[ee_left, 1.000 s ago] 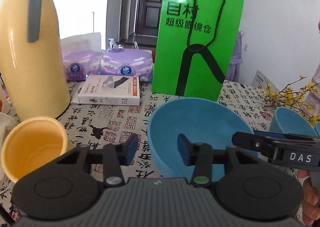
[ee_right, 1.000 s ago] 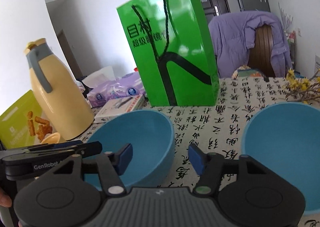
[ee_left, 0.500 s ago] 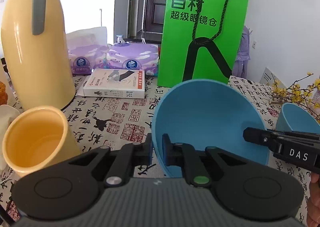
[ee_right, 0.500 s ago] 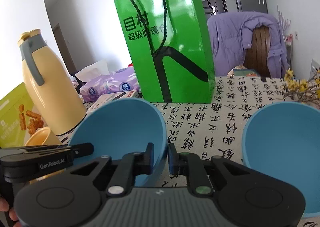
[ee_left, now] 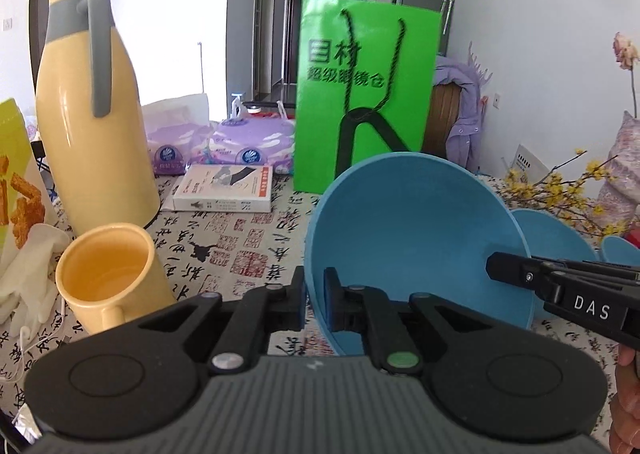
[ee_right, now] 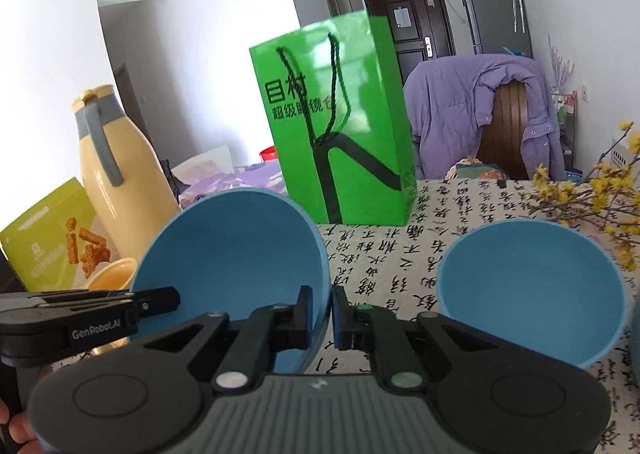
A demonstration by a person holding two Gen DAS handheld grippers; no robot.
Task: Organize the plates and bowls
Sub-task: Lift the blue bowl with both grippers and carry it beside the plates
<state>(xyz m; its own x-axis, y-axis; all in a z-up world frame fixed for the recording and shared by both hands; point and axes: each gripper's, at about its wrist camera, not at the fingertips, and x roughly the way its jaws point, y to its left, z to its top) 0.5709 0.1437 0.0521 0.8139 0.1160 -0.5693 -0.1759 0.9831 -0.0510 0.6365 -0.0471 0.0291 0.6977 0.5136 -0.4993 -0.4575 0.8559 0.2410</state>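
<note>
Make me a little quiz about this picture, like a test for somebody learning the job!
1. True or false: both grippers clamp the rim of the same large blue bowl.
2. Which thing stands nearest the tall yellow jug with the grey handle?
A. the yellow plastic cup
B. the purple jacket on the wooden chair
C. the yellow flower branches
3. Fill in: the bright green paper bag with black rope handles stands ____ the large blue bowl.

Key
1. True: the left gripper pinches its left rim and the right gripper its right rim.
2. A
3. behind
</note>
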